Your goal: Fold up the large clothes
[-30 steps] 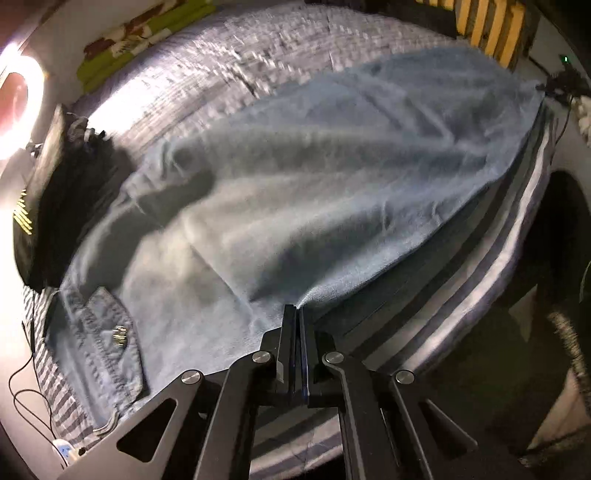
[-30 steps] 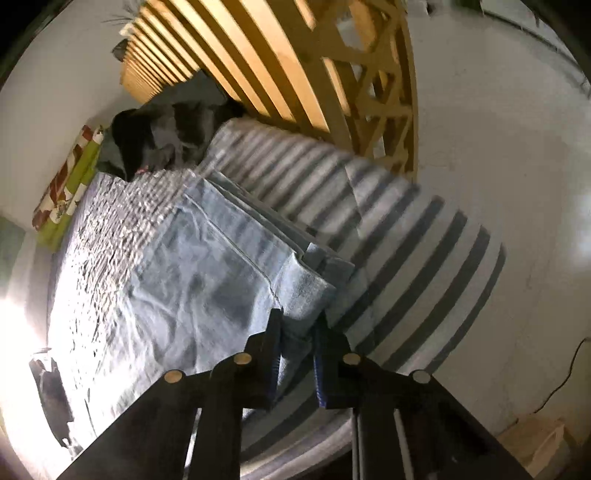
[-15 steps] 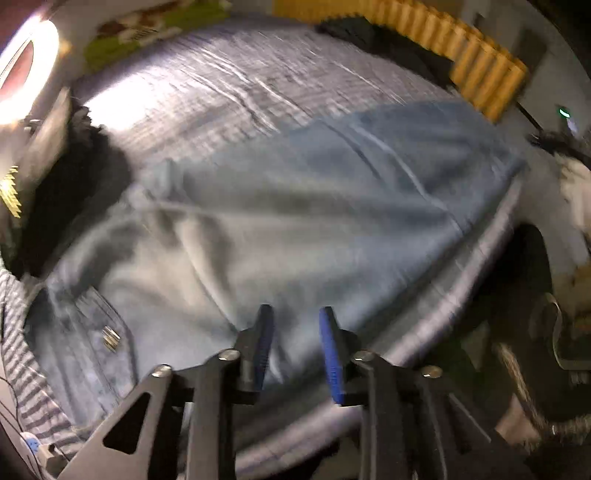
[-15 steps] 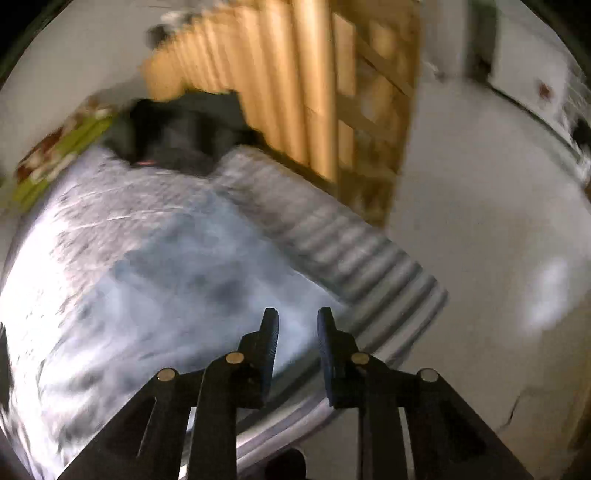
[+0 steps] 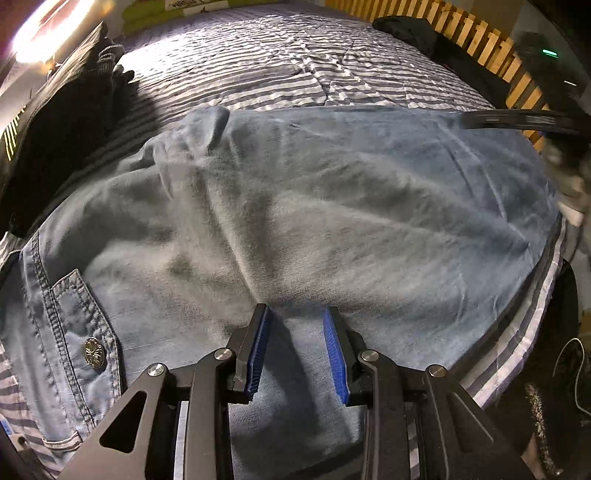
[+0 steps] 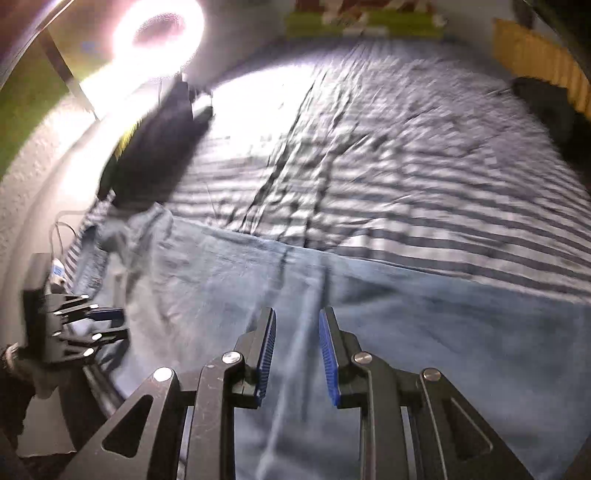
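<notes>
A: What is seen nearest in the left wrist view?

B: The left gripper [image 5: 295, 314] is seen at the bottom centre, its jaws parted with nothing pinched between them; only flat denim is seen in the gap.

A: And in the right wrist view?

B: The right gripper [image 6: 296, 314] is shown at the bottom centre, jaws likewise parted and empty over the cloth. The left gripper [image 6: 107, 321] is caught at the lower left of that frame, at the denim's edge.

A: Where is the garment laid?

B: The denim garment [image 5: 332, 206] is spread across the striped bed [image 5: 295, 66], filling the middle of the frame. Its near edge is run close along the bed's edge at the lower right, where the striped cover is folded down. A pocket with a metal button [image 5: 93, 353] is seen at the lower left, and a bunched ridge at the upper left.

A: What open room is left?

B: A wide stretch of bare striped cover is left beyond the denim's far edge. It is bounded by a dark garment [image 5: 55, 122] at the upper left, a dark heap [image 5: 410, 31] at the upper right, and wooden slats [image 5: 491, 48] behind.
</notes>
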Tool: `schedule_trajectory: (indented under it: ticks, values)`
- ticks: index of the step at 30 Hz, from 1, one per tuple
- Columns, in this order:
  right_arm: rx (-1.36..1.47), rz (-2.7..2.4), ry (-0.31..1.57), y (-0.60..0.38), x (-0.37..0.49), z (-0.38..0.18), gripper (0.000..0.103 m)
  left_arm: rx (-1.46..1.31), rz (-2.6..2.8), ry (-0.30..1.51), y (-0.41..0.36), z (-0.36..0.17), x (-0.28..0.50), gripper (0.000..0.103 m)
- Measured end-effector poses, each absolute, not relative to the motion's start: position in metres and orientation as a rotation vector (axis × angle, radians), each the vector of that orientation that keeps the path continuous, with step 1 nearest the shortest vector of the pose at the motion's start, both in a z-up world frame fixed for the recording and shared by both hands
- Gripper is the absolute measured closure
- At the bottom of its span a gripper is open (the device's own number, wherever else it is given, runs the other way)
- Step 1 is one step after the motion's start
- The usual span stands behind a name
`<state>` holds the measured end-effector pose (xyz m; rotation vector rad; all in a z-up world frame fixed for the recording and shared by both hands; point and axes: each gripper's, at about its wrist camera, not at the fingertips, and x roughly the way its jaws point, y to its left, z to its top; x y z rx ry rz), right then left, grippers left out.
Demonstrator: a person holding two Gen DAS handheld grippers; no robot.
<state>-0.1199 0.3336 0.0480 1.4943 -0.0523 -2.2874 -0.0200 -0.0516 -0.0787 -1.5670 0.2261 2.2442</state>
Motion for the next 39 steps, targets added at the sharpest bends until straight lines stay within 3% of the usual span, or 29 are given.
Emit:
schedule_trajectory:
  ticks: [3, 4, 5, 6, 8, 10, 12, 17, 21, 26, 29, 34, 39]
  values:
    - [1.568, -2.285, 0.005, 0.332, -0.144, 0.022, 0.081, -1.545, 2.244, 0.234, -0.052, -0.079, -0.016, 0.069]
    - [1.595, -2.296, 0.014, 0.335, -0.147, 0.015, 0.085, -1.538, 2.241, 0.245, -0.051, -0.081, -0.016, 0.069]
    - [1.612, -2.332, 0.025, 0.341, -0.150, 0.010, 0.101, -1.528, 2.238, 0.257, -0.052, -0.082, -0.011, 0.067]
    - [1.613, -2.363, 0.013, 0.351, -0.154, 0.007, 0.103, -1.520, 2.225, 0.288, -0.052, -0.082, -0.005, 0.064]
    - [1.618, -2.343, -0.072, 0.364, -0.158, 0.005, 0.103, -1.546, 2.211, 0.295, -0.053, -0.078, -0.002, 0.064]
    - [1.626, -2.363, -0.013, 0.361, -0.156, 0.009, 0.103, -1.544, 2.223, 0.159, -0.068, -0.063, -0.001, 0.063]
    - [1.606, -2.395, 0.029, 0.353, -0.150, 0.019, 0.094, -1.502, 2.295, 0.097, -0.084, -0.045, -0.007, 0.063]
    - [1.409, -2.276, 0.029, 0.284, -0.134, 0.057, 0.093, -1.447, 2.381, -0.059, -0.103, -0.030, -0.054, 0.063]
    - [1.337, -2.173, 0.026, 0.211, -0.140, 0.060, 0.093, -1.412, 2.393, -0.064, -0.084, -0.043, -0.101, 0.063]
    - [1.429, -2.138, 0.016, 0.162, -0.163, 0.024, 0.093, -1.549, 2.359, -0.024, -0.072, -0.089, -0.140, 0.065]
    - [1.488, -2.125, 0.024, 0.160, -0.173, 0.002, 0.093, -1.555, 2.364, -0.022, -0.074, -0.079, -0.134, 0.061]
    - [1.407, -2.136, -0.063, 0.195, -0.146, 0.034, 0.091, -1.452, 2.348, 0.034, -0.069, -0.042, -0.068, 0.060]
    - [1.338, -2.225, -0.086, 0.262, -0.081, 0.053, 0.085, -1.505, 2.187, 0.119, -0.045, -0.054, -0.004, 0.060]
